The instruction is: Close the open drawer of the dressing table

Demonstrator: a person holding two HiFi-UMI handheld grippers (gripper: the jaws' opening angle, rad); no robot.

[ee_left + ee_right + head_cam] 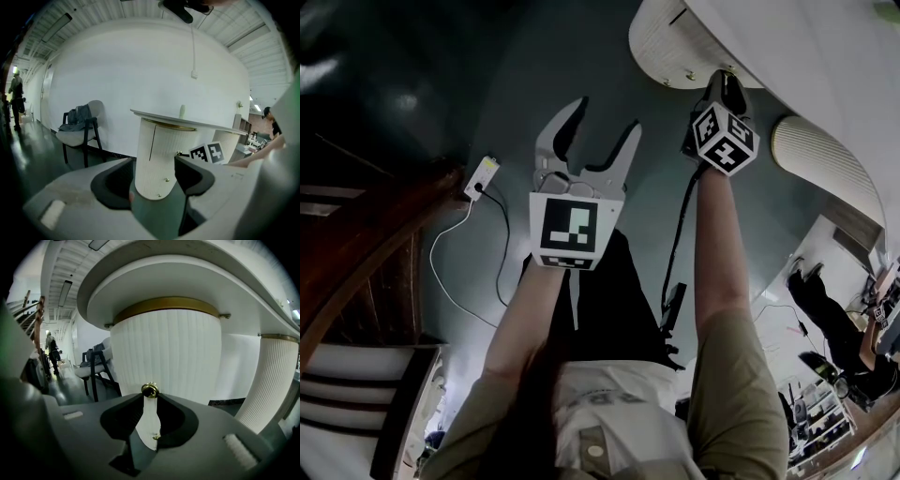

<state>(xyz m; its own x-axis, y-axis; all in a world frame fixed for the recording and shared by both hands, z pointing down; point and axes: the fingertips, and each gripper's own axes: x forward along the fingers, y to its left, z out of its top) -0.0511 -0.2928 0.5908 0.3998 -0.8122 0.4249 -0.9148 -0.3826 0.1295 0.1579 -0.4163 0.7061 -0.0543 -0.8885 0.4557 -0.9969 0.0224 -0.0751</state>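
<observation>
The dressing table has a white top on ribbed white round pedestals. In the right gripper view the ribbed drawer front fills the middle, and my right gripper is shut on its small brass knob. A second brass knob shows lower down between the fingers. In the head view my right gripper reaches up against that pedestal. My left gripper hangs over the dark floor, open, with nothing in it. From the left gripper the pedestal stands ahead, some way off.
A second ribbed pedestal stands to the right. A power strip with a white cable lies on the floor at left, beside a wooden stair rail. A chair with clothes on it stands by the wall.
</observation>
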